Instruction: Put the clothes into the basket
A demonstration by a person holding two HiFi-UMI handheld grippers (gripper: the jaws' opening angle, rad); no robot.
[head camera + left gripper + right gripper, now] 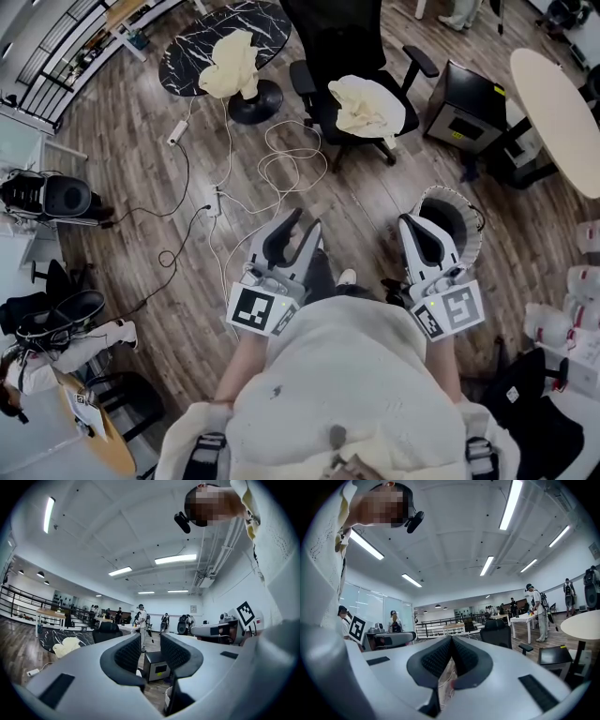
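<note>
Zero garments in basket (469, 211); surface garment (232, 64), chair garment (367, 105) well ahead of jaws; left gripper (298, 225) narrow, right gripper (412, 223) closed, both empty.

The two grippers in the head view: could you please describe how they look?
The left gripper and right gripper have light grey moulded bodies with black, textured pads lining their tapering jaws. Each carries a white cube with black square markers at its rear. The person wears a cream top.

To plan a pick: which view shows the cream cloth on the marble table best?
Head view: the whole cream cloth, from above. Left gripper view shows it small, low; right gripper view, not at all.
</note>
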